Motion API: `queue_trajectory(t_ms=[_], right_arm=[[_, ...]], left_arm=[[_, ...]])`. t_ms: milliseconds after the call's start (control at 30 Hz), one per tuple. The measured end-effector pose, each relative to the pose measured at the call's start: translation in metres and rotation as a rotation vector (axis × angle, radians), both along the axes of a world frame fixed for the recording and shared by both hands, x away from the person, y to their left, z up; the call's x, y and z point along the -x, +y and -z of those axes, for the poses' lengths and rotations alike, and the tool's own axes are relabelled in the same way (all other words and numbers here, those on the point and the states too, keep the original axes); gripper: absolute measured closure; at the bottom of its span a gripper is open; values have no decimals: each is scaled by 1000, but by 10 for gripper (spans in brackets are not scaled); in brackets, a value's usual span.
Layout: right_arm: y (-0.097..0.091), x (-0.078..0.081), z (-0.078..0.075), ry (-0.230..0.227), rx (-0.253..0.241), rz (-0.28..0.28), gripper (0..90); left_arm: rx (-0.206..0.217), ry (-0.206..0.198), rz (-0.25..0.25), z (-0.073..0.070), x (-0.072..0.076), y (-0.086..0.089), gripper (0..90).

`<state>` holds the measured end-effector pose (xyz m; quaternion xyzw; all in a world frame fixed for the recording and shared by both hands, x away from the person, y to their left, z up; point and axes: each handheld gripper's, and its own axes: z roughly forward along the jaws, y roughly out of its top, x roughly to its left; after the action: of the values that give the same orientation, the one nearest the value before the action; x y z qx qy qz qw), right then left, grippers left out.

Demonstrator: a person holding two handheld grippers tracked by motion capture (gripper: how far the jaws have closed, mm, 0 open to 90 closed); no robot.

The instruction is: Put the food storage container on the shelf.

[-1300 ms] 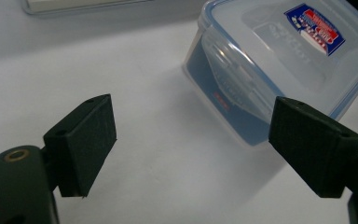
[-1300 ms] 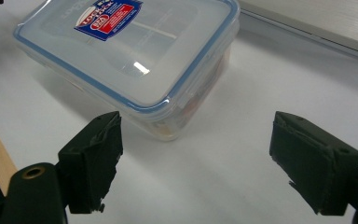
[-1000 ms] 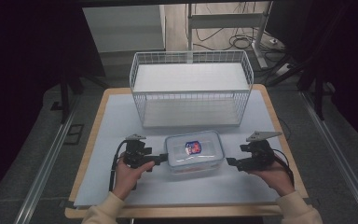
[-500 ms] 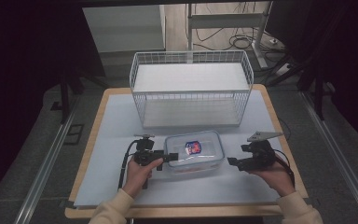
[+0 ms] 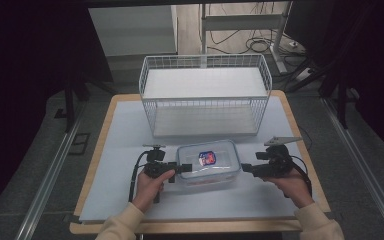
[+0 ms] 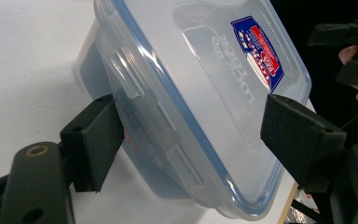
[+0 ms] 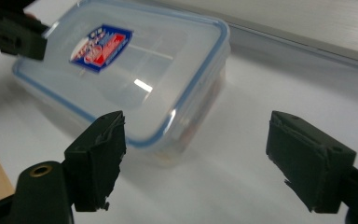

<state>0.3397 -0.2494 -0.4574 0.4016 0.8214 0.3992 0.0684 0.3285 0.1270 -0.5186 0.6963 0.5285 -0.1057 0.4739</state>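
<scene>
Container [image 5: 208, 163] — lid on, contents unclear

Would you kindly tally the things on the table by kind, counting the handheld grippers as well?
Clear lidded plastic container: 1
White wire basket: 1
Handheld grippers: 2, namely the left gripper and the right gripper
Total: 4
</scene>
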Motion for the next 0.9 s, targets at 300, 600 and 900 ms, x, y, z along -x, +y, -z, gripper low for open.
queue_trajectory(t_ms=[300, 600, 900], right_arm=[[17, -26, 13, 101, -44, -1, 214], [30, -46, 21, 207, -63, -21, 231], [34, -57, 31, 336, -154, -42, 226]], left_arm=[[-4, -6, 1, 0, 0, 0, 220], [-5, -11, -1, 0, 1, 0, 218], [-7, -12, 1, 0, 1, 0, 218]])
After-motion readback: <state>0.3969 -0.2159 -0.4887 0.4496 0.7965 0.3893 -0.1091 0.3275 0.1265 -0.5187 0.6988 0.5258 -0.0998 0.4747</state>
